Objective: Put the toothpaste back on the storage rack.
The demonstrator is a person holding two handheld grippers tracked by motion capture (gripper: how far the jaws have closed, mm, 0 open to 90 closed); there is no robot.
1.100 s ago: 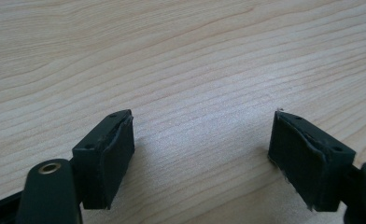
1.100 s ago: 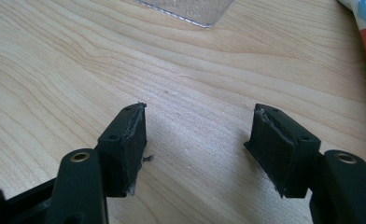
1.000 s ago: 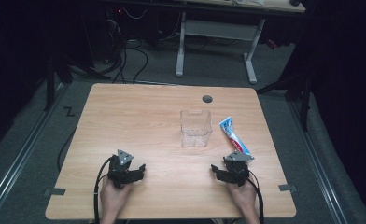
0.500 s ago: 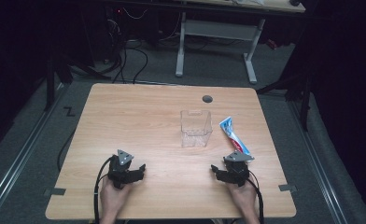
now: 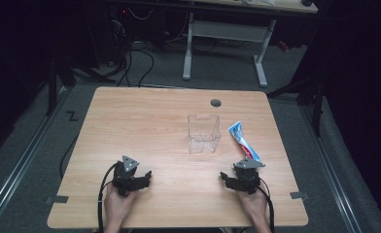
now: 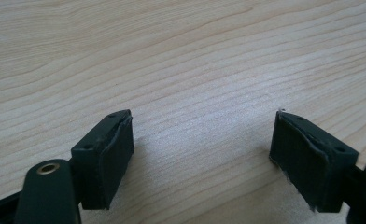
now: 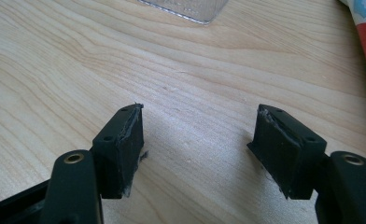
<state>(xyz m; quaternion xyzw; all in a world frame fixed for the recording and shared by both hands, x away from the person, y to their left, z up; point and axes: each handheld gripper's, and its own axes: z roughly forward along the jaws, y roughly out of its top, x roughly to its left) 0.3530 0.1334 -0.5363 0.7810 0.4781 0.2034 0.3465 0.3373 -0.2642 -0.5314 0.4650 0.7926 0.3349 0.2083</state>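
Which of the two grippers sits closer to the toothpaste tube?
The right gripper: the toothpaste tube lies just beyond it, while the left gripper rests across the table.

We see a pale wood-grain counter point(image 5: 154, 126), a clear see-through container point(image 5: 204, 133), a toothpaste tube point(image 5: 243, 141) in white, blue and red, and our left gripper point(image 5: 147, 176) and right gripper point(image 5: 224, 178), both black

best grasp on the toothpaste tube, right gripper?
Probably mid-body, across its narrow width. The toothpaste tube lies flat on the table, long axis diagonal, just right of the clear container and ahead of the right gripper, whose jaws are open. Come from above, jaws turned square to that axis, on the side away from the container.
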